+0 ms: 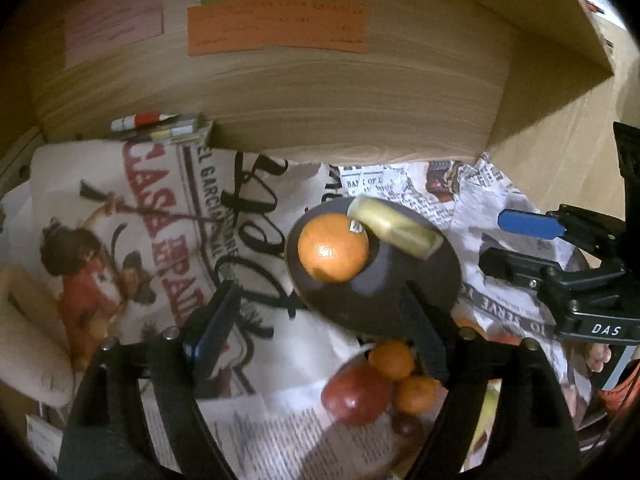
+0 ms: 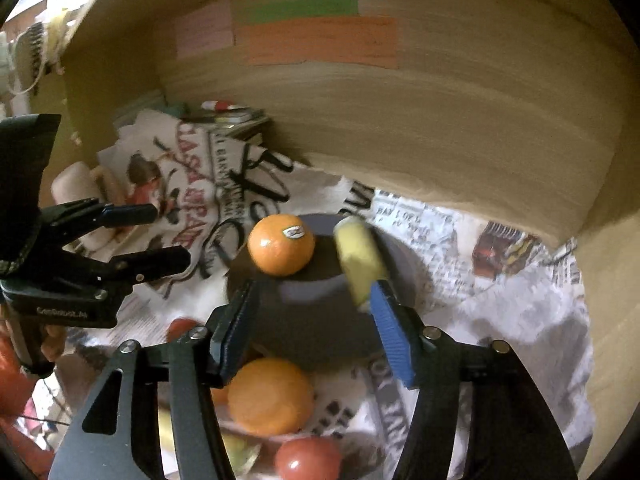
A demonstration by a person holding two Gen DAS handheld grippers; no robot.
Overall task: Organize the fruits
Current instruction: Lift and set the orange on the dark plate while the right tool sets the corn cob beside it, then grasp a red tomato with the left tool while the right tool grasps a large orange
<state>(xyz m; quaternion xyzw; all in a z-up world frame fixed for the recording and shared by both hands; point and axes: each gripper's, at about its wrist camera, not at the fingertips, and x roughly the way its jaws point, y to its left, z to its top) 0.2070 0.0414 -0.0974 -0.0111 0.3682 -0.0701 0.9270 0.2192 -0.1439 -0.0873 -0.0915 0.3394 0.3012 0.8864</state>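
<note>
The left tool (image 1: pixel 324 304) reaches forward with its two black fingers spread wide apart, nothing pinched between them. The right tool (image 2: pixel 316 308) points the same way, its fingers likewise parted, with blue ribbed pads (image 2: pixel 394 340) facing inward. Seen from the left wrist camera, the right tool (image 1: pixel 508 244) sits off to the right side, fingers apart. Seen from the right wrist camera, the left tool (image 2: pixel 164 236) juts in from the left, fingers apart.
</note>
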